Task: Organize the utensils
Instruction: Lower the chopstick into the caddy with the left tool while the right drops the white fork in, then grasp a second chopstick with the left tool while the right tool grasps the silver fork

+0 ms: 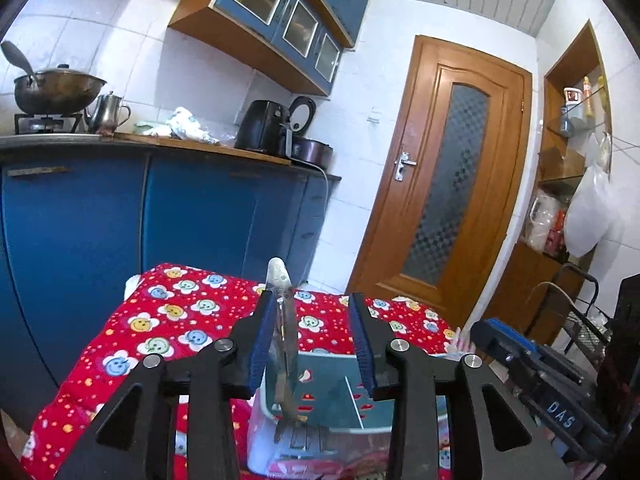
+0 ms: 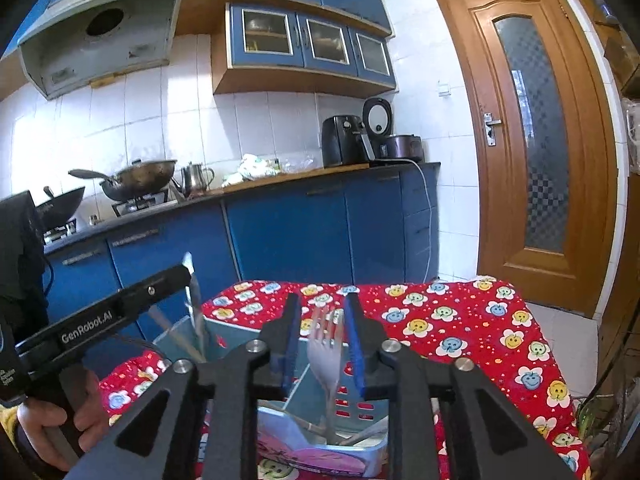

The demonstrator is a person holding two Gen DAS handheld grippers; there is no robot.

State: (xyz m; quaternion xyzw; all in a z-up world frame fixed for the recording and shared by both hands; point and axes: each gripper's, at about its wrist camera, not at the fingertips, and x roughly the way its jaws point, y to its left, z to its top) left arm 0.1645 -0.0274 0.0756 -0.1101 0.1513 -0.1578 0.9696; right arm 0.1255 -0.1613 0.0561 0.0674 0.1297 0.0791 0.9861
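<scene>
Judging the metal knife [image 1: 285, 344] stiff, slick and best pinched mid-handle, we see it upright in the holder [image 1: 340, 412] beside our left gripper [image 1: 316, 344], jaws parted, while our right gripper [image 2: 322, 346] stands open around a fork [image 2: 326, 354].

Metal spoon [image 1: 285, 344] and fork [image 2: 328, 356] stand upright in teal holder [image 1: 340, 380].

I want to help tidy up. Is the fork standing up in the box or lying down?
Standing up. The fork points tines-up between the right claw fingers, its handle reaching down into the utensil box.
</scene>
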